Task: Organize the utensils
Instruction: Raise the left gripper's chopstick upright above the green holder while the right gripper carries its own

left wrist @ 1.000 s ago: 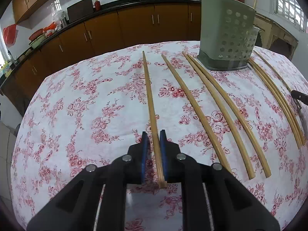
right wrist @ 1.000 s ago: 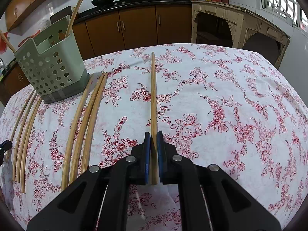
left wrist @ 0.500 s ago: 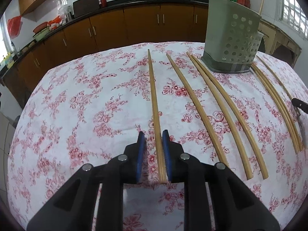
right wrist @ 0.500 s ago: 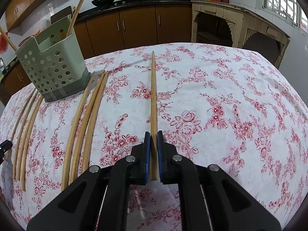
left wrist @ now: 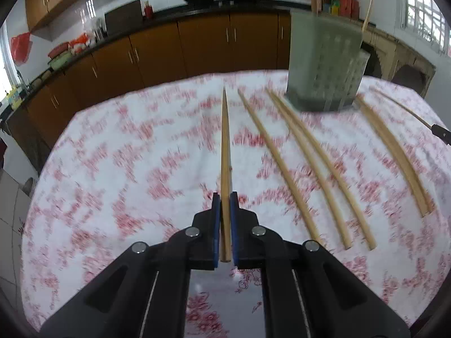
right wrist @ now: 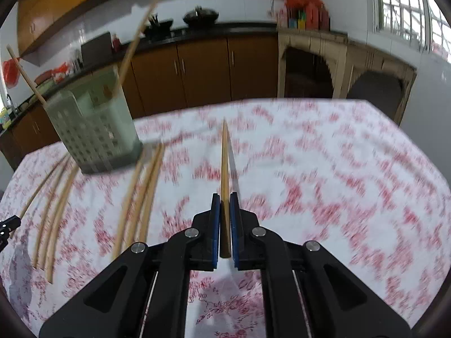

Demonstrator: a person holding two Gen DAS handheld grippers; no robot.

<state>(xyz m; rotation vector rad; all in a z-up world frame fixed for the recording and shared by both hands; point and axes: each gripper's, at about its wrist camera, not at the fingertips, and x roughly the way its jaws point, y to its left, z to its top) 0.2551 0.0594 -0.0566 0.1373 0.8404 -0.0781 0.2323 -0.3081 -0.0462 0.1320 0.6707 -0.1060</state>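
Kitchen with brown cabinets (left wrist: 157, 53), floral-cloth table (left wrist: 112, 169), green perforated holder (left wrist: 324, 64) at 1 o'clock from the left gripper (left wrist: 222, 205) – both it and the right gripper (right wrist: 222, 205) pinch one chopstick each (left wrist: 225, 146) (right wrist: 224, 163), lift step – next, probably tip-down into the holder.
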